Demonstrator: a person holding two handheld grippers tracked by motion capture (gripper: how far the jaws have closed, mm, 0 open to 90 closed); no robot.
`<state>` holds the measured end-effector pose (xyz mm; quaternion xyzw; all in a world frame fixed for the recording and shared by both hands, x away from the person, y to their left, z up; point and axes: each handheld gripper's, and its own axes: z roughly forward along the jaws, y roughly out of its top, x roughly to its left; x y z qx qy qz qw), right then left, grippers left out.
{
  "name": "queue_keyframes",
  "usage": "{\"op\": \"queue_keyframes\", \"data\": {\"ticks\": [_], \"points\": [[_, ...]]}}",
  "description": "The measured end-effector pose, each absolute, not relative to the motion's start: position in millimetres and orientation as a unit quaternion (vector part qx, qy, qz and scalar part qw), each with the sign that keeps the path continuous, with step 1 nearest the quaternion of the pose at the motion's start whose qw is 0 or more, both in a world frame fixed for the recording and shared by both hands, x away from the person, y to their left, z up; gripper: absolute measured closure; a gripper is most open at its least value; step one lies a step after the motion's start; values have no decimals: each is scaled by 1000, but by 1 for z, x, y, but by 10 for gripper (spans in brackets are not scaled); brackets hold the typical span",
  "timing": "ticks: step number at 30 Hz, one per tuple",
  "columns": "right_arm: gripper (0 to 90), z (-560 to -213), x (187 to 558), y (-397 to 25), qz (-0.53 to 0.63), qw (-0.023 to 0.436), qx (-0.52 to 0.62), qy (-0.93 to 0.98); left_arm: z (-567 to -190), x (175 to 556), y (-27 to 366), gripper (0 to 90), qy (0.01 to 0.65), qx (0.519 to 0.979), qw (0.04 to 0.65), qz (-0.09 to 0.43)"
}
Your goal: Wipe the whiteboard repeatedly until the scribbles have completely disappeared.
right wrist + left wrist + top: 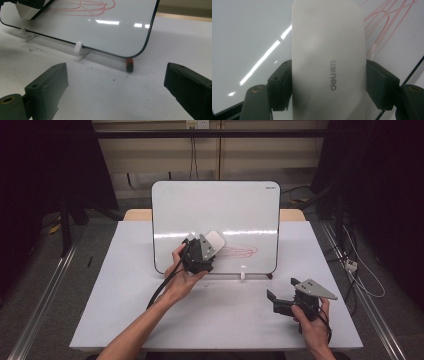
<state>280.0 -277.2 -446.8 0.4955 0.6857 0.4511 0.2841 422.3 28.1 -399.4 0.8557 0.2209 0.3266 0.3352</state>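
Note:
A whiteboard stands upright on the white table, with red scribbles low on its face. My left gripper is shut on a white eraser and holds it against the board, just left of the scribbles. In the left gripper view the eraser fills the space between both jaws, and the red lines run to its right. My right gripper rests open near the table's front right, with nothing between its jaws. The right gripper view shows the board's lower corner and red scribbles.
White clip feet hold the board's bottom edge, and a small red and black block sits under its corner. A cable trails from the left gripper. Cables lie on the floor at the right.

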Motion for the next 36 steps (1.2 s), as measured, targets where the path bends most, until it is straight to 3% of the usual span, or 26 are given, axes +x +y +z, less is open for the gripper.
{"op": "queue_keyframes", "data": {"ticks": [16,36], "points": [[55,-446,281,-275,453,282,491,689,-407,415,21,301,192,869,324,320],[54,-446,278,-279,452,282,493,687,-392,430,52,301,230,856,335,320]]}}
